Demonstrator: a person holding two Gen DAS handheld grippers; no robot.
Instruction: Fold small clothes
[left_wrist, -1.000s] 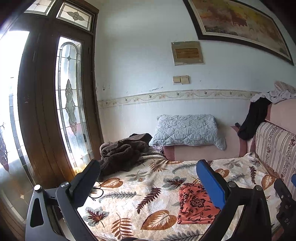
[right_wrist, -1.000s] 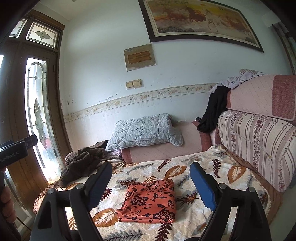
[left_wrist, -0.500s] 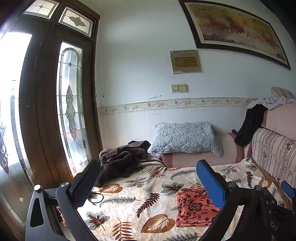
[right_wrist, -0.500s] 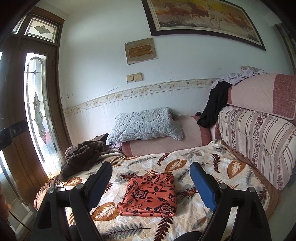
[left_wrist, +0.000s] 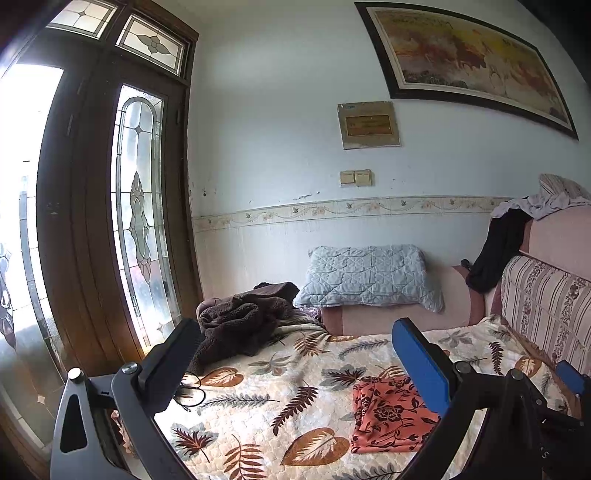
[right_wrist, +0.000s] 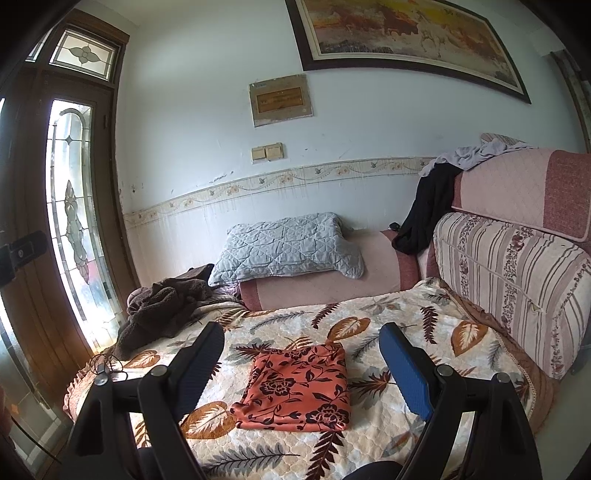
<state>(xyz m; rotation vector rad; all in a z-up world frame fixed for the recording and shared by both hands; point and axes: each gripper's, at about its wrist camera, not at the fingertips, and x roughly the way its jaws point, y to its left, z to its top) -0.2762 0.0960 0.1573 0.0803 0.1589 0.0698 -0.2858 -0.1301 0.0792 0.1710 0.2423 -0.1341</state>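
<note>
One orange floral garment (right_wrist: 295, 391) lies folded flat; both hand-held grippers (right_wrist: 301, 363) (left_wrist: 295, 365) spread, empty.

Folded garment ahead of the parted right gripper (right_wrist: 301, 345)

The orange floral cloth (right_wrist: 297, 391) lies flat on the leaf-print bedspread (right_wrist: 413, 321), framed between the empty fingers, untouched.

Smooth floral cloth (right_wrist: 297, 389) on matt quilted bedspread (right_wrist: 406, 325); fuzzy brown blanket (right_wrist: 155, 310).
</note>
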